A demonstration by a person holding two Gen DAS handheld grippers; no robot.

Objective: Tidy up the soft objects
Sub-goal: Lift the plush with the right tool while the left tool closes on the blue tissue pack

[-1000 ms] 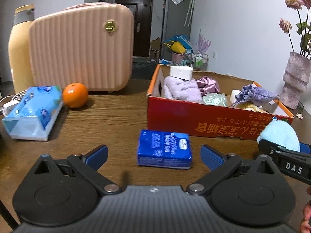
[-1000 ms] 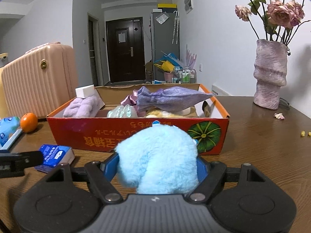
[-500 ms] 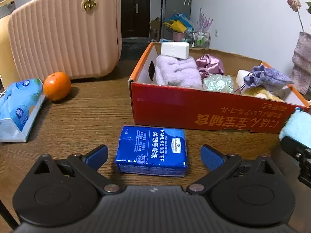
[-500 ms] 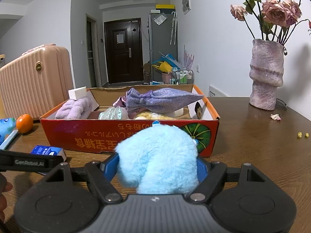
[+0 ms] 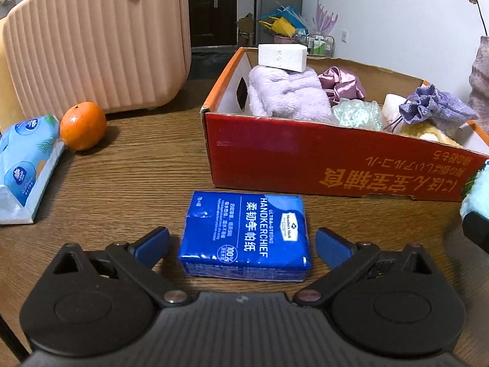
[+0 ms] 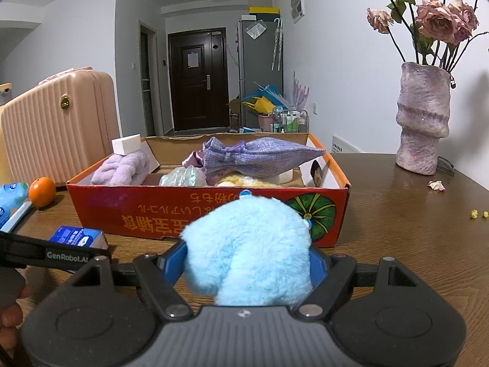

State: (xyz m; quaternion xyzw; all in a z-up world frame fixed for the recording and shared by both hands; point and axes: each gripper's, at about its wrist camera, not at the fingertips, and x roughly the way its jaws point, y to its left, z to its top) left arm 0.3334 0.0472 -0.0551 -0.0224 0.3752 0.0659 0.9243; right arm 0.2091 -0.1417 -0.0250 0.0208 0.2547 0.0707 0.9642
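Note:
A blue pack of handkerchief tissues (image 5: 246,234) lies flat on the wooden table, just in front of the red cardboard box (image 5: 336,165). My left gripper (image 5: 243,244) is open, its blue pads either side of the pack without touching it. In the right wrist view my right gripper (image 6: 247,260) is shut on a fluffy light-blue plush ball (image 6: 247,247), held before the box (image 6: 207,211). The box holds a lilac towel (image 5: 287,94), a white block (image 5: 282,56), a purple drawstring pouch (image 6: 259,156) and other soft things.
A pink ribbed suitcase (image 5: 94,39) stands at the back left, an orange (image 5: 82,125) and a light-blue tissue pack (image 5: 24,165) before it. A mauve vase of dried roses (image 6: 423,122) stands at the right, petals and crumbs near it. A hand (image 6: 9,315) shows at the left edge.
My left gripper has moved forward and dipped toward the blue tissue pack, which now lies between its open fingers. The right gripper and plush ball stay put.

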